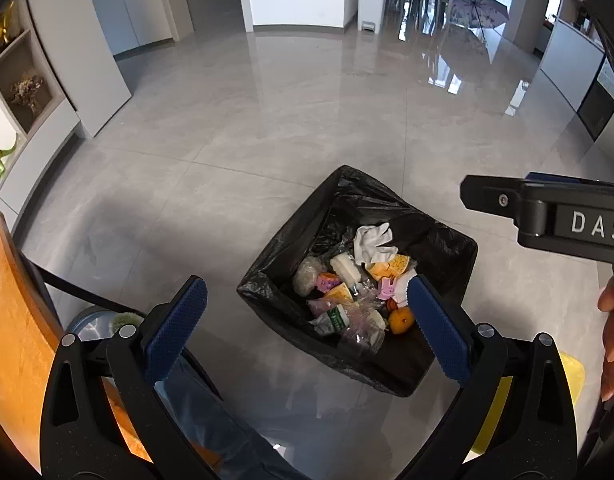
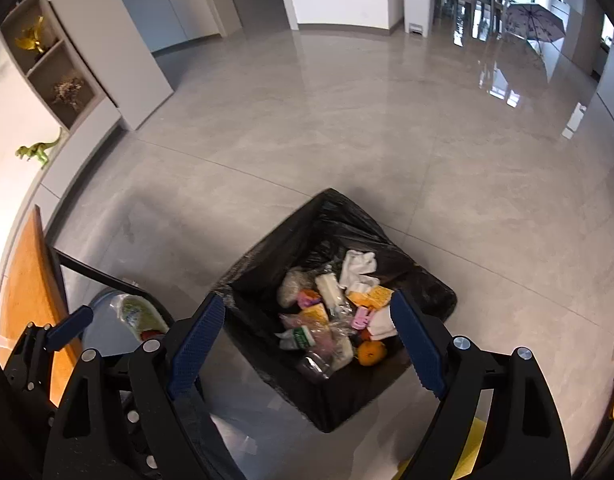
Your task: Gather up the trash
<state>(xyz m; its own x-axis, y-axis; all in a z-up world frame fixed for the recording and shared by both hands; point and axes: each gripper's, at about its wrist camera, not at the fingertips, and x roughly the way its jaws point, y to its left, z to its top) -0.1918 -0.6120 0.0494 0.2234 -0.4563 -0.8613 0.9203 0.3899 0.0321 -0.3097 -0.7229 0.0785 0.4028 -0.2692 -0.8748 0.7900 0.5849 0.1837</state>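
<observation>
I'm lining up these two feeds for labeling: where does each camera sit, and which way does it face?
Left wrist: sits on the left gripper, facing down at the black-lined trash bin; its blue fingers, the right gripper's body and the person's hand show.
Right wrist: sits on the right gripper, facing down at the bin; its fingers and the left gripper at far left show.
Shared: bin, orange, white pedal bin, umbrella.

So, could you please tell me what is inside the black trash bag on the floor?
The black trash bag holds crumpled white paper, an orange, a clear plastic bottle and colourful wrappers. Anything beneath that top layer is covered.
</observation>
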